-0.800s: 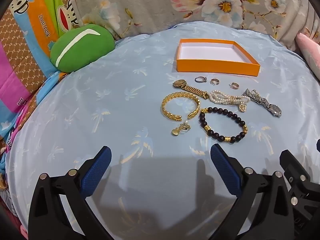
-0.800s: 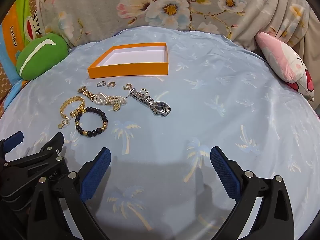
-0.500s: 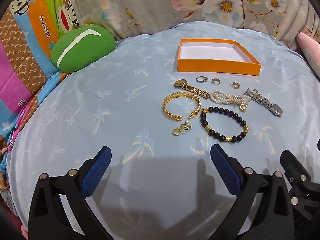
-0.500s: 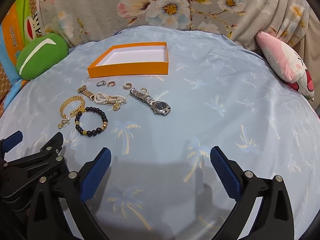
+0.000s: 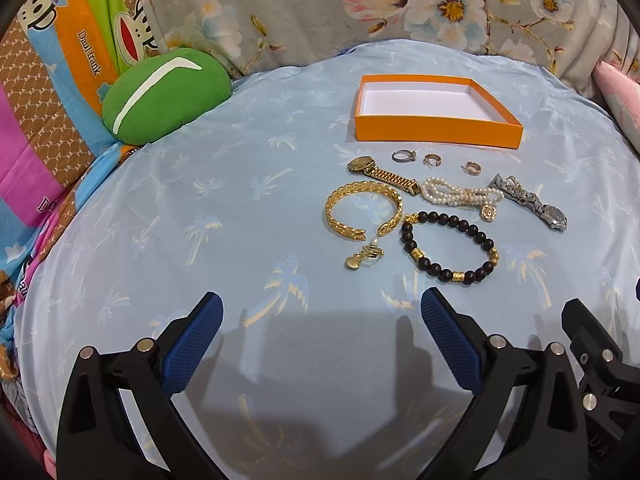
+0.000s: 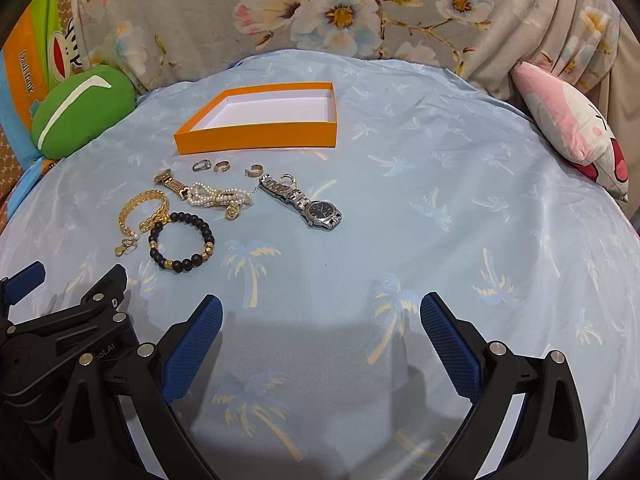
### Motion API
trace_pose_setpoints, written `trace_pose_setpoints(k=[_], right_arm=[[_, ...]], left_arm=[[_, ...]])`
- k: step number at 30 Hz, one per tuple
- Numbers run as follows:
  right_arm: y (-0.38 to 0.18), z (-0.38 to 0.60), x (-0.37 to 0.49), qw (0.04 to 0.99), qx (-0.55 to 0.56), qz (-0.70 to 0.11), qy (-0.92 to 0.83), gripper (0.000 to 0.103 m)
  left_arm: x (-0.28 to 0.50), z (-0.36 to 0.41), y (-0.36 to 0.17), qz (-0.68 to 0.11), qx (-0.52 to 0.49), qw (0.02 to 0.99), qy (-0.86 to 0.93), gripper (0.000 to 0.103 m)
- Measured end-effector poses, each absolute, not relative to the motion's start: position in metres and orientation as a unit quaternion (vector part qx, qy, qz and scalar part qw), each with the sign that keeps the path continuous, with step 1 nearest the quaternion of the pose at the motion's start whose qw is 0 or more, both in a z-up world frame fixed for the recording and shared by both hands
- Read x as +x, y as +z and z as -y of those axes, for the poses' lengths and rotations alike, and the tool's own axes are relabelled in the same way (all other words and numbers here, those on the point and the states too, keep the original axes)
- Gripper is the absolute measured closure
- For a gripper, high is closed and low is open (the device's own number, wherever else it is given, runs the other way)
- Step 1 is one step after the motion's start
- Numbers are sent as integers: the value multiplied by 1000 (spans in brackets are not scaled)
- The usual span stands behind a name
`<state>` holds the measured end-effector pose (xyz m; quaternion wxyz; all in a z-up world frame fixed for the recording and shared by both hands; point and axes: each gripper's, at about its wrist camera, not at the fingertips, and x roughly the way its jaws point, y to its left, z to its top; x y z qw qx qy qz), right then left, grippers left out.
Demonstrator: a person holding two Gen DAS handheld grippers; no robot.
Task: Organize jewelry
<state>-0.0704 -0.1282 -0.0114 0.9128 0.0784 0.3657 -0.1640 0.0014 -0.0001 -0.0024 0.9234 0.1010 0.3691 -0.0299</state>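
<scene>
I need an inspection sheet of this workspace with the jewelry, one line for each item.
Surface: light blue palm-print cloth, wrinkled.
Job's things: orange box, empty; in front of it three rings, gold watch, gold bangle, pearl bracelet, dark bead bracelet, silver watch.
Clutter: nothing seen.
Grippers: left gripper and right gripper open, holding nothing, short of the jewelry.
Cables: nothing seen.
Surroundings: green cushion, pink plush, floral fabric.
</scene>
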Motion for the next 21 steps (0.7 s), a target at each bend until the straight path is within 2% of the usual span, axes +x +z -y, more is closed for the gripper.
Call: trace_pose_setpoints(k=[21], right_arm=[[-13, 128, -70, 912, 79, -368, -164, 5]], left_arm=[[2, -1, -3, -369, 102, 923, -30, 6]])
